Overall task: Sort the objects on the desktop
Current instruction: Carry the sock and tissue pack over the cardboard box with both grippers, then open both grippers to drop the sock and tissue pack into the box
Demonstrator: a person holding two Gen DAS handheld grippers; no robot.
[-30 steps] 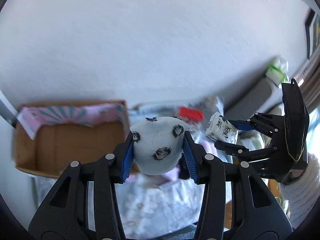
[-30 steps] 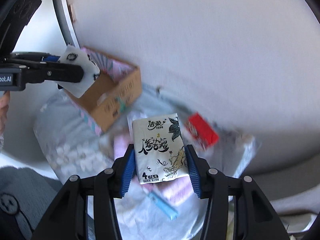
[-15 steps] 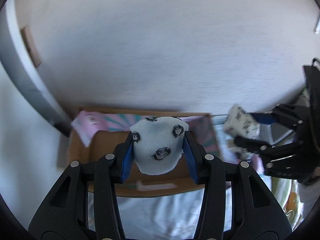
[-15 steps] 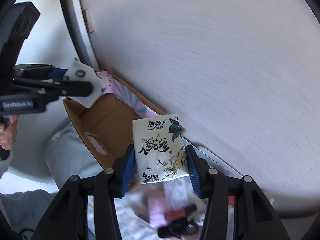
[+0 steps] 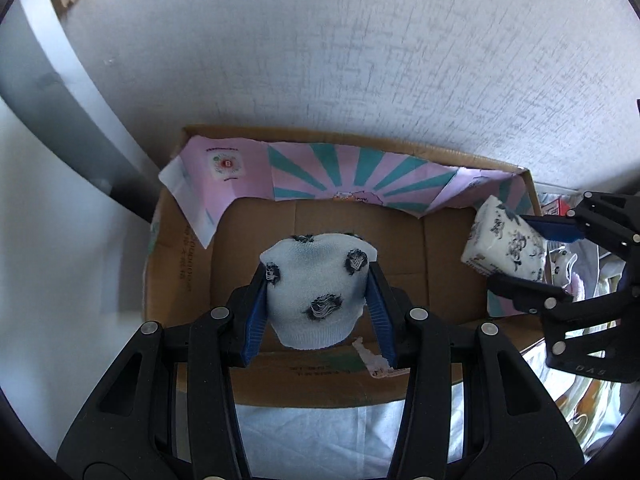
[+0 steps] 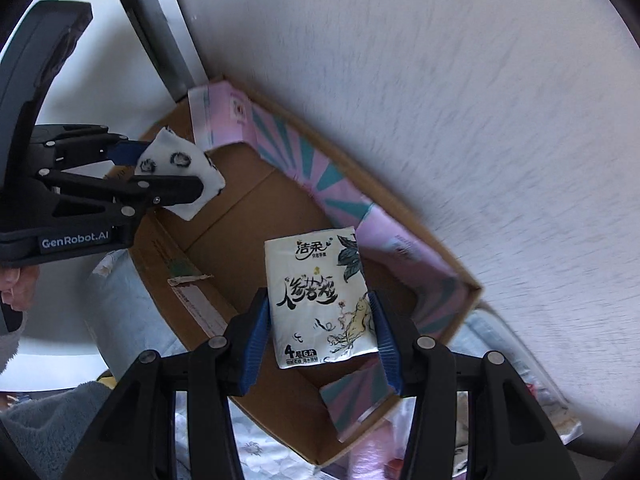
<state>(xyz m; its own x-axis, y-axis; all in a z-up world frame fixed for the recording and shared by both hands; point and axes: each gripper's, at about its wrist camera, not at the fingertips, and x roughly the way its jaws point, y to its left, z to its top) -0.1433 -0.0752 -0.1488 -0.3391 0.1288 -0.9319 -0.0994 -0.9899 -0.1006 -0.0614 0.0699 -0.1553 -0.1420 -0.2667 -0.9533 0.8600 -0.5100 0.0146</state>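
Note:
My left gripper [image 5: 318, 292] is shut on a pale blue spotted sock [image 5: 316, 300] and holds it above the open cardboard box [image 5: 448, 284]. My right gripper [image 6: 322, 320] is shut on a white tissue pack [image 6: 320, 296] with black Chinese lettering, held over the box [image 6: 248, 216] near its right end. In the left wrist view the right gripper [image 5: 532, 254] with the tissue pack [image 5: 502, 244] hangs over the box's right side. In the right wrist view the left gripper [image 6: 160, 172] with the sock [image 6: 180, 176] hangs over the box's left end.
The box has pink and teal flaps [image 5: 348, 176] and stands against a white textured wall [image 5: 360, 48]. It rests on a pale floral cloth [image 5: 328, 436]. More clutter lies to the right of the box [image 5: 560, 208]. A grey curved post [image 5: 64, 100] stands at left.
Both grippers have moved left from the clutter to over the cardboard box, each still holding its object. The box now fills the middle of both views.

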